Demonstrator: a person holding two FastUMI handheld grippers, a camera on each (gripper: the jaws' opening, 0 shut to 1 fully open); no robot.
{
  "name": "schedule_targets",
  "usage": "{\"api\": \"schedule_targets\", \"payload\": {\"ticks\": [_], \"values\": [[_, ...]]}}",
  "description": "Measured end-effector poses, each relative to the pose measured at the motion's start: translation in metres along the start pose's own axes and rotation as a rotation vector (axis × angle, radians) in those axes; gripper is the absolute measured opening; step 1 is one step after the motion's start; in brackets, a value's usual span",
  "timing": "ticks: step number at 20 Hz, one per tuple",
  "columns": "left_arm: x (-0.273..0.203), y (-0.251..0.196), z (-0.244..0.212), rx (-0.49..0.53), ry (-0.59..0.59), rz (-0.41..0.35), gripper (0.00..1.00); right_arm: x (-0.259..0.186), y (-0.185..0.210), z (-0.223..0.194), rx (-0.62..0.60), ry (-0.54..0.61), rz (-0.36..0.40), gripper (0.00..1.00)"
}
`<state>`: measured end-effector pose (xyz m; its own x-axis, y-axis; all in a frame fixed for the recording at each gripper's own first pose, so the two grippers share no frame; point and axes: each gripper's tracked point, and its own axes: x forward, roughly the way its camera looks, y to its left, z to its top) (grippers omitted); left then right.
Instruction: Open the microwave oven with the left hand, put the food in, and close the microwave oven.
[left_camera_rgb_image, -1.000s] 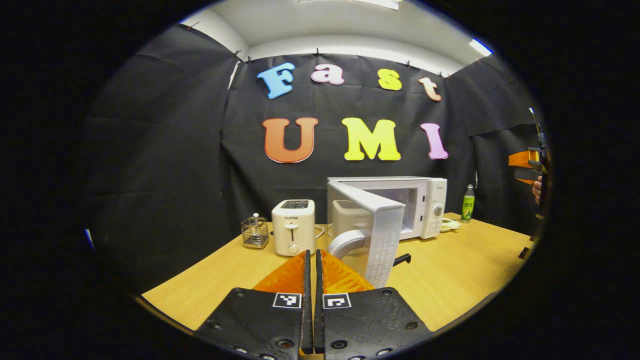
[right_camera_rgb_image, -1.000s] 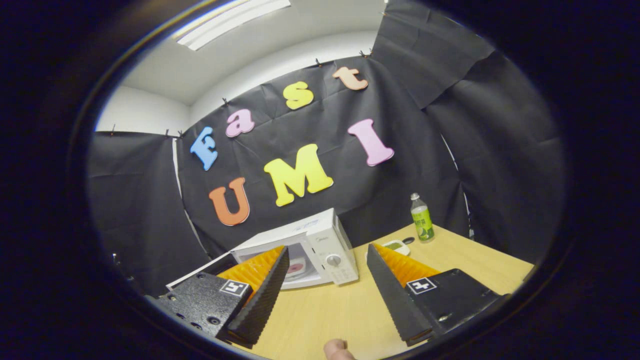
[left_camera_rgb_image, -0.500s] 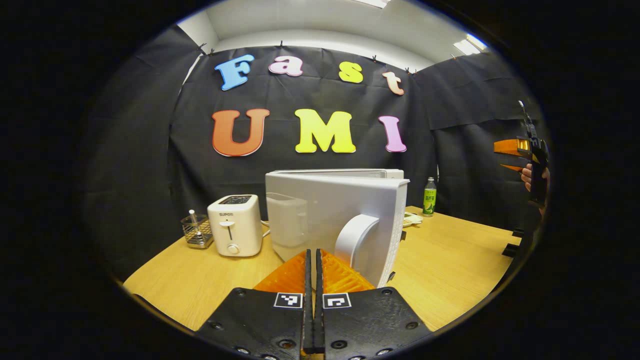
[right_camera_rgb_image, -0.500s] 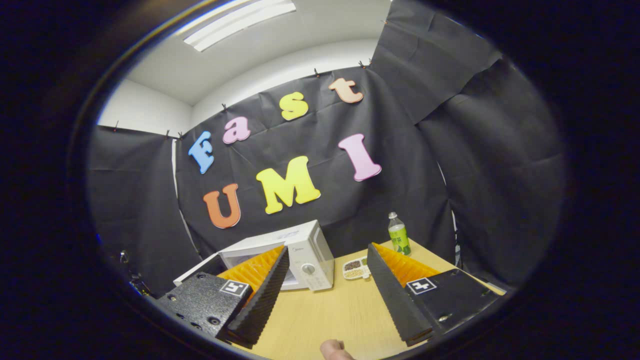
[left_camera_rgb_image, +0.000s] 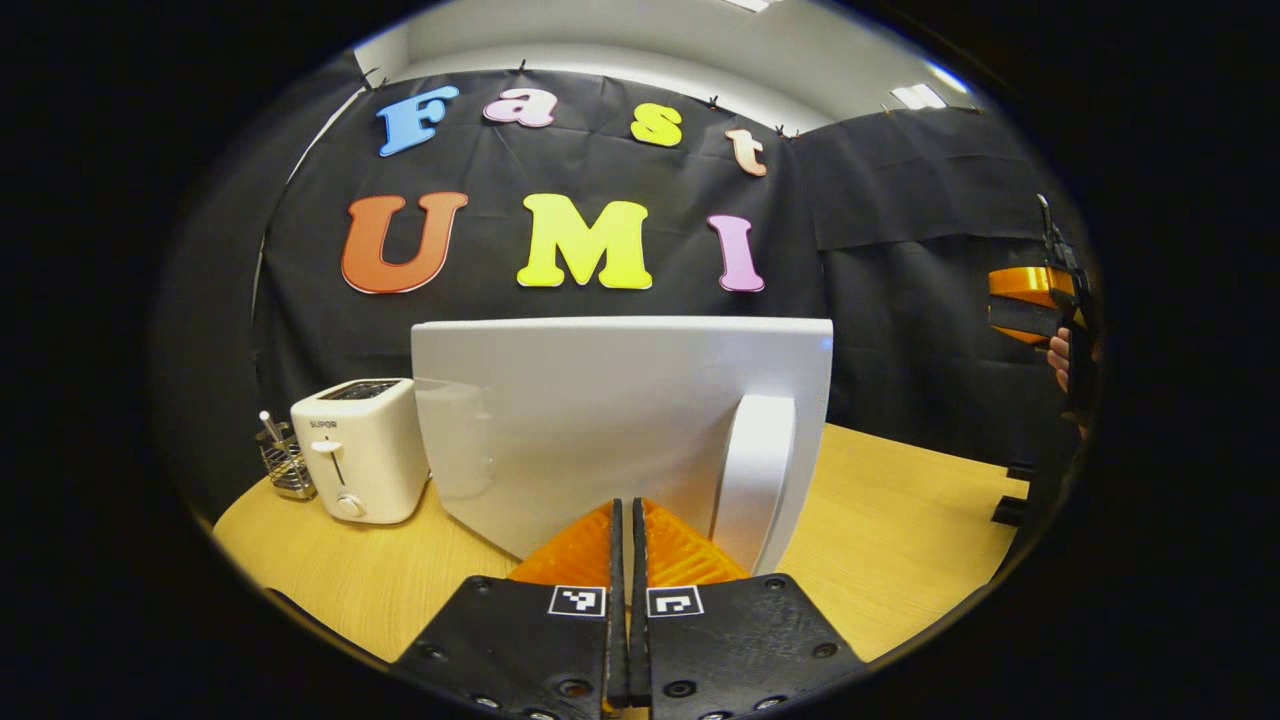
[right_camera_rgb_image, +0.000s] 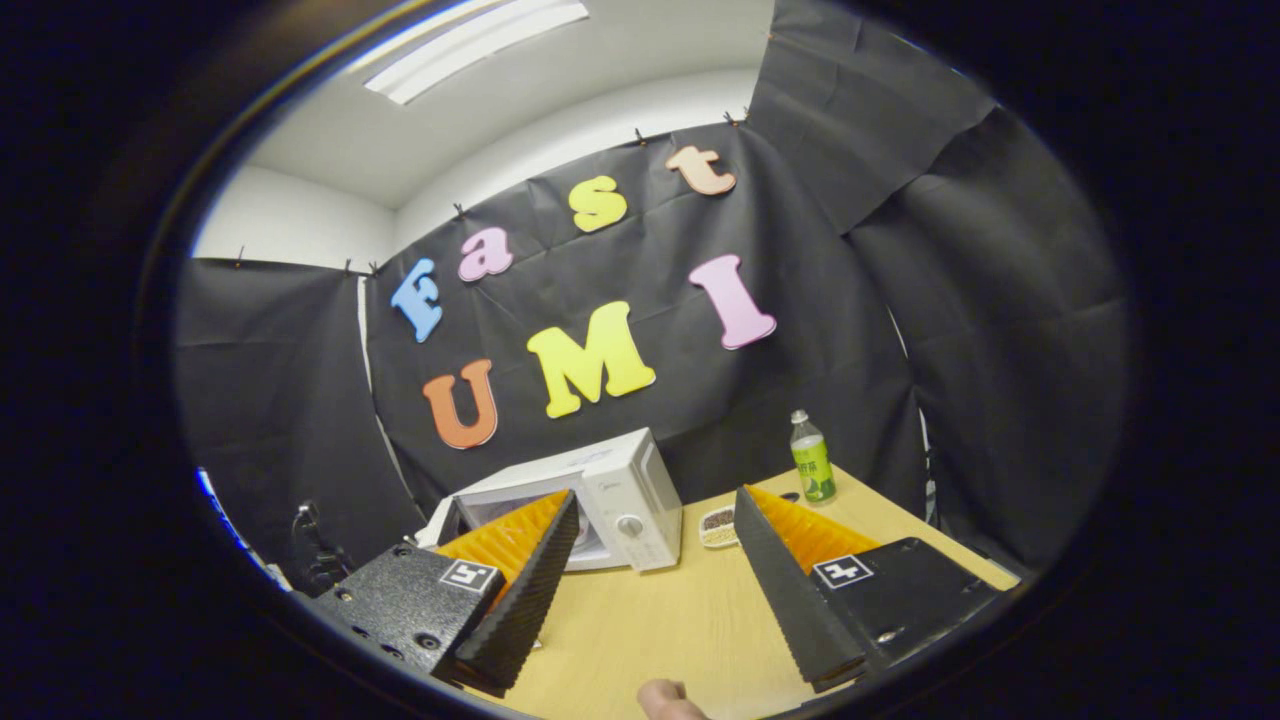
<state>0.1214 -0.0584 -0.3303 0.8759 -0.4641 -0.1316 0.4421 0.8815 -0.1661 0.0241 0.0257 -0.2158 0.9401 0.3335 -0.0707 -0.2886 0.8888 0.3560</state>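
White microwave (right_camera_rgb_image: 610, 490) on table, door (left_camera_rgb_image: 600, 420) ajar

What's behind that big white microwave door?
In the left gripper view the microwave door covers the oven body. The right gripper view shows the microwave beyond it, the cavity mostly hidden by a gripper finger, so its contents can't be told.

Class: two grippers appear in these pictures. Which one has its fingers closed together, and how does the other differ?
The left gripper, in front of the microwave door, has its fingers pressed together. The right gripper holds its fingers spread wide apart.
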Motion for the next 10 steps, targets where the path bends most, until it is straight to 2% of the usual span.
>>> {"api": "schedule_targets", "payload": {"ticks": [3,10], "values": [[0.021,-0.004,0.006,-0.044,-0.012,-0.013,0.04,-0.004,0.004,-0.001,-0.021,-0.004,0.015,0.99],[0.073,-0.014,0.022,-0.122,-0.026,-0.031,0.04,-0.002,0.01,-0.011,-0.046,0.012,0.038,0.99]]}}
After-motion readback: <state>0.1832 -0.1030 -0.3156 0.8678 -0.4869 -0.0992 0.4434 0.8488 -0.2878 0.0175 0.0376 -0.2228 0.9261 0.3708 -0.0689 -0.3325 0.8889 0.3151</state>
